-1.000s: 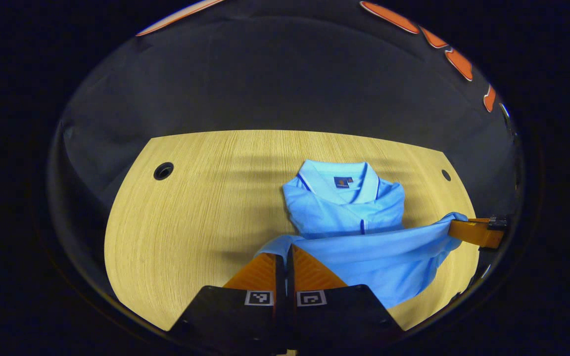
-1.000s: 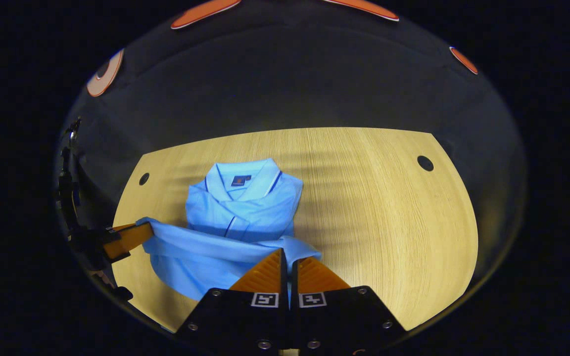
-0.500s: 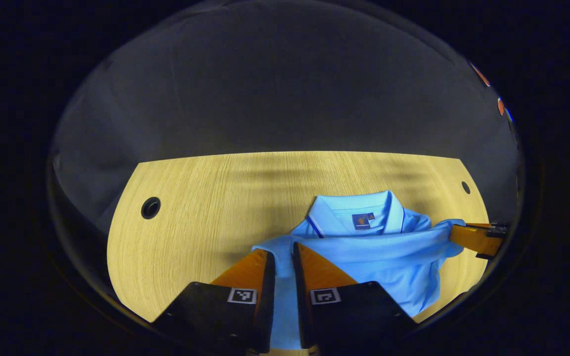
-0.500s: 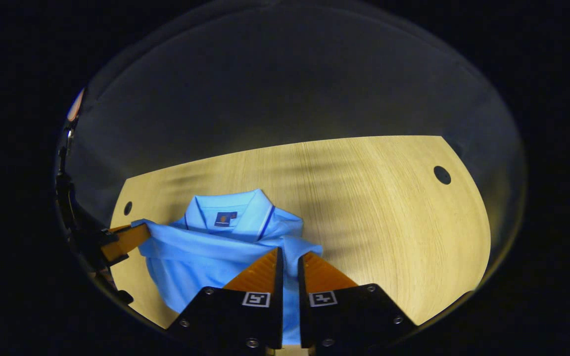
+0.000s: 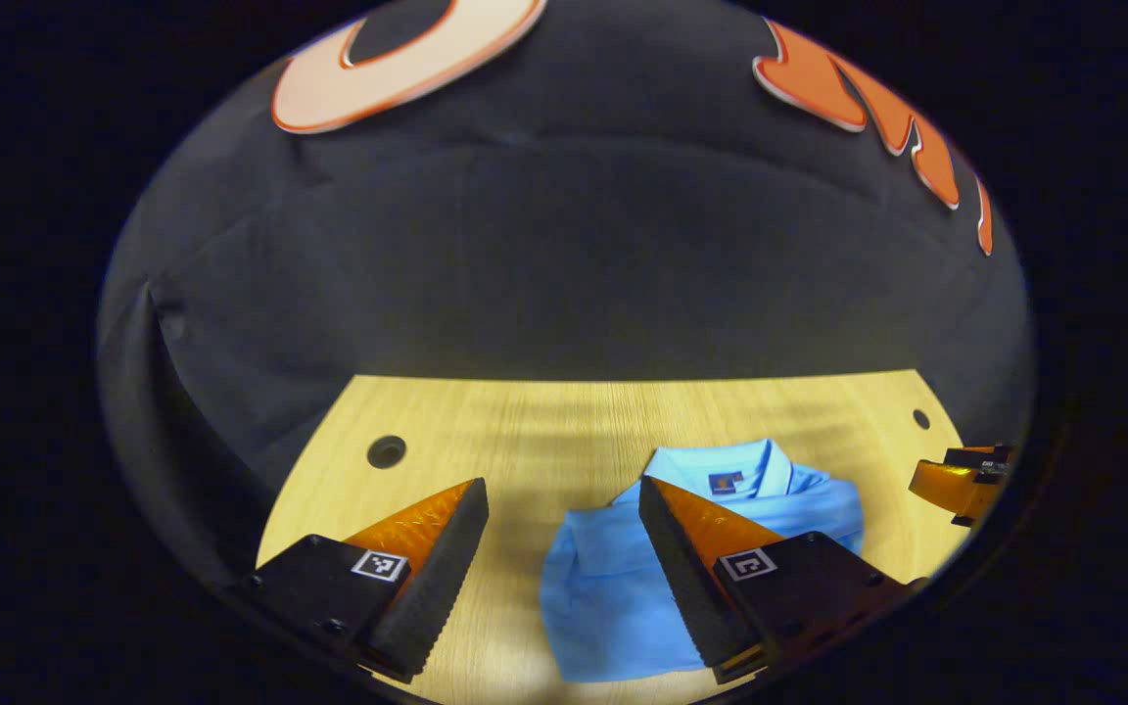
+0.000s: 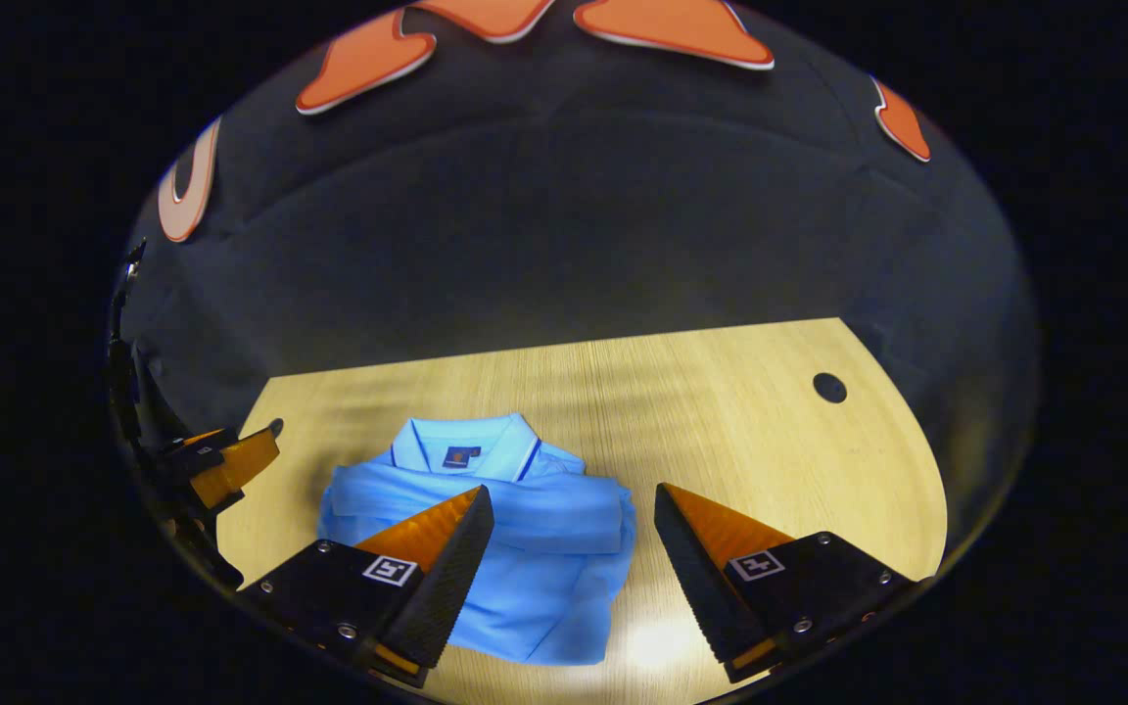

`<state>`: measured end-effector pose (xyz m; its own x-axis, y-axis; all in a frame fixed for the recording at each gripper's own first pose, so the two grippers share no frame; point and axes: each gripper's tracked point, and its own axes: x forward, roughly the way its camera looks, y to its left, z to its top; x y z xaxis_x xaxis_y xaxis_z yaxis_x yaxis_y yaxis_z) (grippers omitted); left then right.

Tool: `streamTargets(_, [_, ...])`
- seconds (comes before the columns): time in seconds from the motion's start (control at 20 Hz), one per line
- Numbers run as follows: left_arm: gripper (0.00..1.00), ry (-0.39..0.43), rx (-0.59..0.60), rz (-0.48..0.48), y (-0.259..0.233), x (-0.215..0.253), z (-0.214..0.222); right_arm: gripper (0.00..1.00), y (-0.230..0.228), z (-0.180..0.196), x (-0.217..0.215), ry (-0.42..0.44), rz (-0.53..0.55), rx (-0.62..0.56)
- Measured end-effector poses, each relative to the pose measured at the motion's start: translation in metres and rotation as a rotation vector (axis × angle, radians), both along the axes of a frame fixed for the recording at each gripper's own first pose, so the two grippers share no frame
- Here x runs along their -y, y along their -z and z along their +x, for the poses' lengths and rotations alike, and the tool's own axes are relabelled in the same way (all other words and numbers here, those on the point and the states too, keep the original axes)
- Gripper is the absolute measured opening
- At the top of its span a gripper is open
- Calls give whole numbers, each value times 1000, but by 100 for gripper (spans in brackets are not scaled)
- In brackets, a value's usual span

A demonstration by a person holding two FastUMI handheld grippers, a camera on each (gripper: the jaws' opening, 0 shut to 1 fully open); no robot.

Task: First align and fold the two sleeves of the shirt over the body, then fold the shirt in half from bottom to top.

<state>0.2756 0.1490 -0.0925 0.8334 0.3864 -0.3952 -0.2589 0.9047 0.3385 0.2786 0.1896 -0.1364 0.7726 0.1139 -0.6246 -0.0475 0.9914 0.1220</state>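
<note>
Both tongs have let go; folded shirt (image 6: 515, 548) rests on wooden table (image 6: 770, 431).

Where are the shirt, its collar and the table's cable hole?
shirt (image 6: 535, 578), right gripper view, folded front panel.
collar (image 6: 466, 443), right gripper view, inner neckband.
cable hole (image 6: 829, 388), right gripper view, dark opening in the table.

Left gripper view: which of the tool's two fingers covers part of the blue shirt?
The finger on the picture's right side. It overlaps the folded shirt, while the other finger sits in front of bare wooden table.
</note>
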Motion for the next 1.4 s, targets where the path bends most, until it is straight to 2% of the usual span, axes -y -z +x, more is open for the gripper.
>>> streamTargets(0.3, [99, 54, 220, 41, -102, 40, -80, 99, -102, -64, 19, -11, 2, 249])
streamTargets(0.45, [99, 82, 278, 88, -127, 61, -120, 99, -138, -101, 28, -15, 12, 335])
streamTargets(0.6, [99, 84, 309, 79, -129, 76, -159, 99, -158, -133, 39, -4, 38, 398])
streamTargets(0.85, [99, 71, 356, 1, -119, 94, -187, 99, -165, -163, 56, -5, 77, 435])
streamTargets(1.15, [99, 62, 399, 43, -130, 103, -217, 99, -160, -178, 60, -12, 109, 430])
streamTargets(1.4, [99, 62, 424, 71, -145, 97, -237, 99, -165, -183, 48, -45, 98, 447])
